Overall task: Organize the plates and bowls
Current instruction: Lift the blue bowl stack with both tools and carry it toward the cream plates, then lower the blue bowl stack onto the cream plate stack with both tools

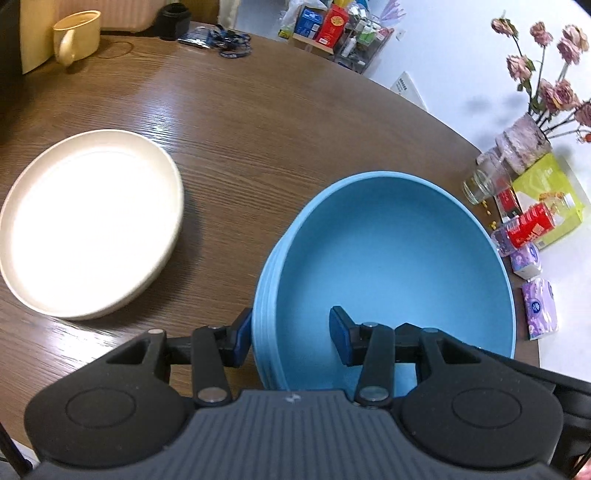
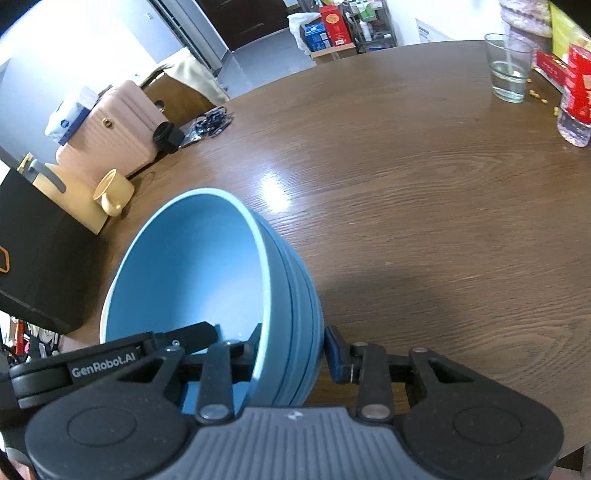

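Note:
A ribbed blue bowl [image 1: 388, 258] hangs tilted just above the brown round table [image 1: 277, 110], held from two sides. My left gripper [image 1: 291, 336] is shut on its near-left wall, one blue pad outside and one inside. My right gripper [image 2: 291, 345] is shut on the opposite wall of the bowl [image 2: 192, 266], again with a pad on each side. In the right wrist view, one of the left gripper's fingers [image 2: 195, 332] reaches into the bowl. A cream plate [image 1: 88, 221] lies flat on the table, left of the bowl and apart from it.
A yellow mug [image 1: 77, 35] stands at the far left edge beside a black box [image 2: 37, 258]. A drinking glass [image 2: 509, 70], a water bottle [image 2: 576, 110], tissue packs [image 1: 539, 310] and a vase of dried flowers [image 1: 524, 144] crowd the right edge. Cables [image 1: 229, 40] lie at the back.

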